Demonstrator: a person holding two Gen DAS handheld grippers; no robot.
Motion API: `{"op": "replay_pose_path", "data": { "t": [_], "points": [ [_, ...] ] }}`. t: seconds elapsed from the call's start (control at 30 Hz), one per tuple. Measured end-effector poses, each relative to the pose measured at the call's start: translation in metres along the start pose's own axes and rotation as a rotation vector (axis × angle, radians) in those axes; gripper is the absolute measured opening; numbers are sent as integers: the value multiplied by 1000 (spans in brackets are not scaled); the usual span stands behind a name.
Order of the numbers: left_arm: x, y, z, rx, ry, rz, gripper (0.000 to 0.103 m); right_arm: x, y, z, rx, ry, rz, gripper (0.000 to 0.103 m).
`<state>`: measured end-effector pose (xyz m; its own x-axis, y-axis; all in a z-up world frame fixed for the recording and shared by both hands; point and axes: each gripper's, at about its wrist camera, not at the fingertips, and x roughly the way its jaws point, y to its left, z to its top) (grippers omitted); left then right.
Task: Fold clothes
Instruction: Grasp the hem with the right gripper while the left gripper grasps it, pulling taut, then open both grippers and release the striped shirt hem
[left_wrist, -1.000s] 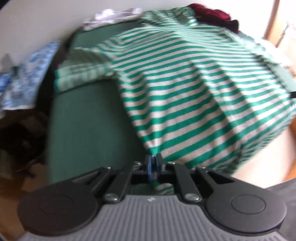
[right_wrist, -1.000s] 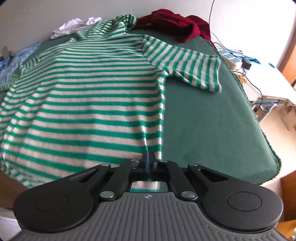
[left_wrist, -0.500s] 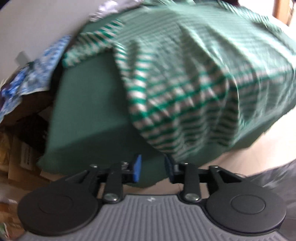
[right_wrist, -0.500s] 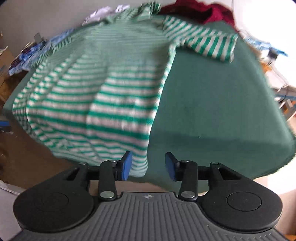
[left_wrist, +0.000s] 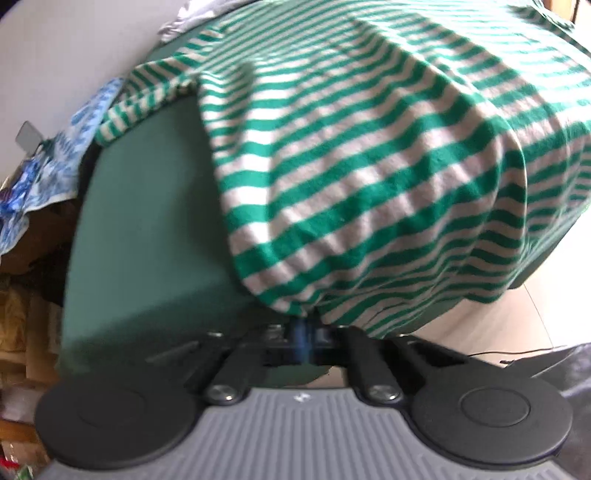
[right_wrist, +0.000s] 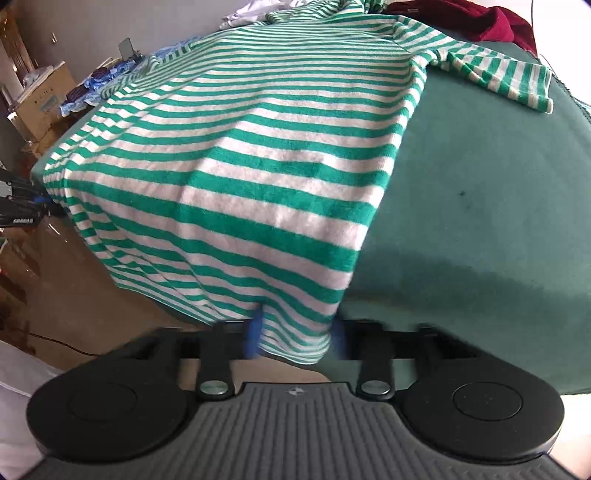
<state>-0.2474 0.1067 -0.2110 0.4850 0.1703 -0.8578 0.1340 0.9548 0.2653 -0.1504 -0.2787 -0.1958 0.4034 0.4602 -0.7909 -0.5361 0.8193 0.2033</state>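
Observation:
A green-and-white striped T-shirt (left_wrist: 369, 155) lies flat on a green-covered table (left_wrist: 147, 206), and its bottom hem hangs over the near edge. In the left wrist view my left gripper (left_wrist: 303, 341) is shut, its blue pads pressed together on the hem's left corner. In the right wrist view the same shirt (right_wrist: 258, 155) drapes toward me. My right gripper (right_wrist: 294, 338) is open, with the hem's right corner hanging between its blurred blue fingertips (right_wrist: 252, 338). The left gripper (right_wrist: 37, 201) also shows at the far left edge of that view.
A dark red garment (right_wrist: 480, 22) and a white one (right_wrist: 255, 11) lie at the table's far end. Blue patterned cloth (left_wrist: 48, 166) hangs off the left side over boxes. Bare green table (right_wrist: 498, 184) spreads to the right of the shirt. A cable (right_wrist: 55, 343) runs on the floor.
Both grippers held the hem, then opened and dropped below the table edge. The left one has since shut on the hem corner; the right one is open around the other corner.

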Motion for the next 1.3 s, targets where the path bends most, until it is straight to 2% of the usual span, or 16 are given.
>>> {"op": "replay_pose_path", "data": {
  "t": [0.17,0.27,0.33,0.43,0.5,0.6,0.67,0.77,0.8,0.9,0.97,1.03,1.07,1.17,1.23,1.3],
  "points": [
    [-40,16,-6,9,-22,44,3,-30,6,0,-26,23,15,3],
    [-62,26,-11,-5,-31,44,3,-54,5,-6,-16,31,37,3],
    [-67,22,-16,6,-16,42,3,-55,6,-11,-13,56,39,3],
    [-41,10,-24,38,55,67,1,-36,11,-16,-26,84,4,3],
    [-26,5,-30,54,96,111,1,-28,15,-14,-30,90,-29,3],
    [-28,8,-37,31,115,105,1,-34,16,-12,-26,81,-35,3],
    [-39,11,-37,0,84,99,1,-36,15,-13,-30,88,-67,3],
    [-59,13,-22,-47,6,66,2,-23,9,-15,-9,175,-137,3],
    [-67,10,-14,-42,-33,61,9,-22,8,-15,-7,192,-144,3],
    [-78,-4,9,-3,-137,34,20,-41,19,-4,-67,147,-101,6],
    [-73,-15,22,25,-162,16,24,-56,29,14,-81,57,-48,6],
    [-61,-17,33,25,-166,17,24,-58,37,32,-62,-39,-36,9],
    [-55,-18,38,23,-167,17,24,-57,40,40,-58,-75,-41,9],
    [-48,-12,49,14,-151,15,24,-44,40,51,-52,-109,-105,9],
    [-47,-10,48,29,-146,25,29,-39,35,54,-39,-120,-141,7],
    [-47,-11,46,43,-133,56,30,-44,25,52,-31,-126,-189,0]
  ]
}}
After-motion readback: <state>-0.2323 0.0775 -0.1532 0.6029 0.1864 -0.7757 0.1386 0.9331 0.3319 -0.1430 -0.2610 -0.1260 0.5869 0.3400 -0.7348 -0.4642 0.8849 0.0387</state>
